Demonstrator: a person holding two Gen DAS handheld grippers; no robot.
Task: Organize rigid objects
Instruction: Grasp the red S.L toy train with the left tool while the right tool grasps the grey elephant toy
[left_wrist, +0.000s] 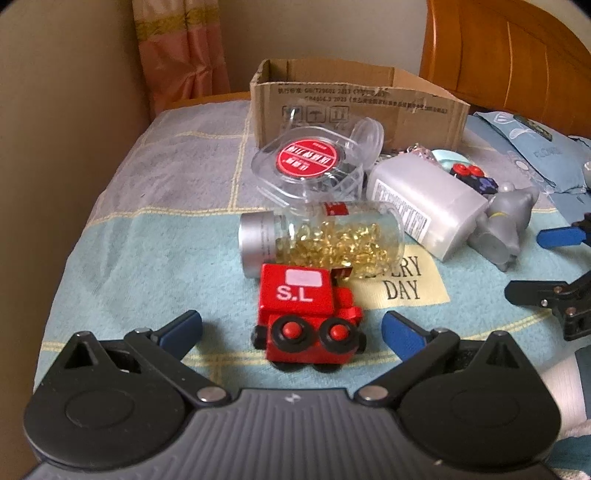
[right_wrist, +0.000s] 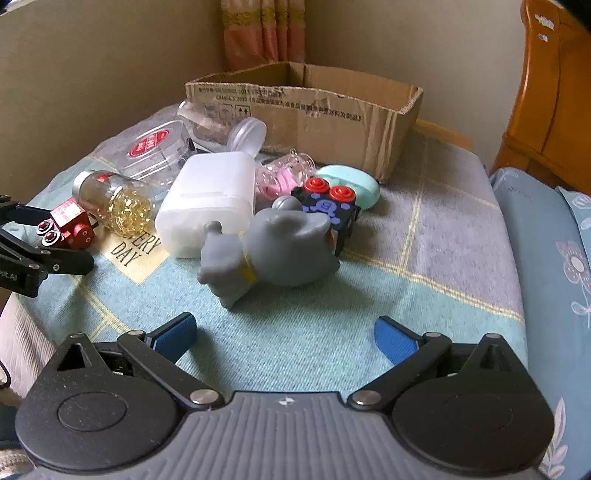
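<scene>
A red toy train (left_wrist: 308, 317) marked "S.L" stands on the towel between the open jaws of my left gripper (left_wrist: 291, 330); it also shows in the right wrist view (right_wrist: 68, 225). Behind it lie a clear bottle of golden capsules (left_wrist: 321, 240), a clear square container with a red label (left_wrist: 314, 166) and a white plastic box (left_wrist: 424, 203). A grey toy figure (right_wrist: 269, 245) lies on its side ahead of my open, empty right gripper (right_wrist: 284, 338). An open cardboard box (right_wrist: 314, 110) stands at the back.
A black block with red studs (right_wrist: 328, 205), a mint oval case (right_wrist: 351, 184) and a pink-filled clear jar (right_wrist: 284, 173) lie behind the grey figure. A wall is on the left, a wooden headboard (left_wrist: 517, 55) at the back right, and a blue pillow (right_wrist: 546, 258) on the right.
</scene>
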